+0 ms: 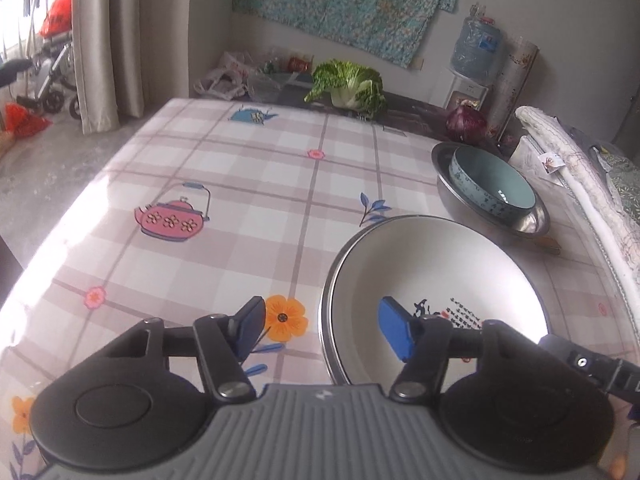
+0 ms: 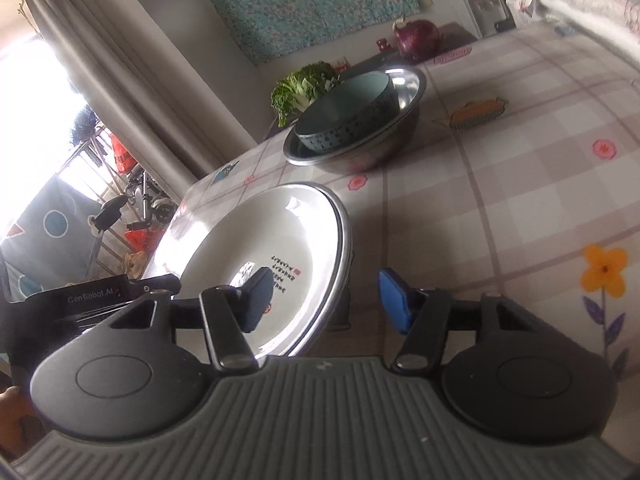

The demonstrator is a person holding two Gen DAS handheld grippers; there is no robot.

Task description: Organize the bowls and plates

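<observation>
From the left wrist camera, the left gripper (image 1: 322, 326) has its fingers apart. One blue finger sits over the white plate (image 1: 436, 280) and the other sits over the desk (image 1: 224, 184), with the plate's left rim between them. They do not pinch it. The plate rests on a metal plate under it, near the front right of the desk. It has small dark writing and a little picture, too small to read. Behind it a blue bowl (image 1: 492, 188) sits inside a metal bowl (image 1: 532, 216). This view alone shows the pink teapot picture (image 1: 172, 218) on the checked cloth and a blue water jug (image 1: 476, 46) by the far wall. A green cabbage (image 1: 348, 84) and a purple cabbage (image 1: 466, 124) lie at the far end. A flowery blue cloth (image 1: 344, 0) hangs on the wall, and a curtain (image 1: 108, 40) hangs at the left.

From the right wrist camera, the right gripper (image 2: 326, 300) also has its fingers apart. The plate's right rim (image 2: 340, 232) lies between them, and they do not squeeze it. Only here can you see the other gripper at the left, with the words "GenRobot.AI" (image 2: 94, 298) on it. The blue bowl (image 2: 348, 116) looks tipped inside the metal bowl (image 2: 400, 128). An orange flower (image 2: 604, 270) is printed on the cloth. Bright light comes in past the curtain.
</observation>
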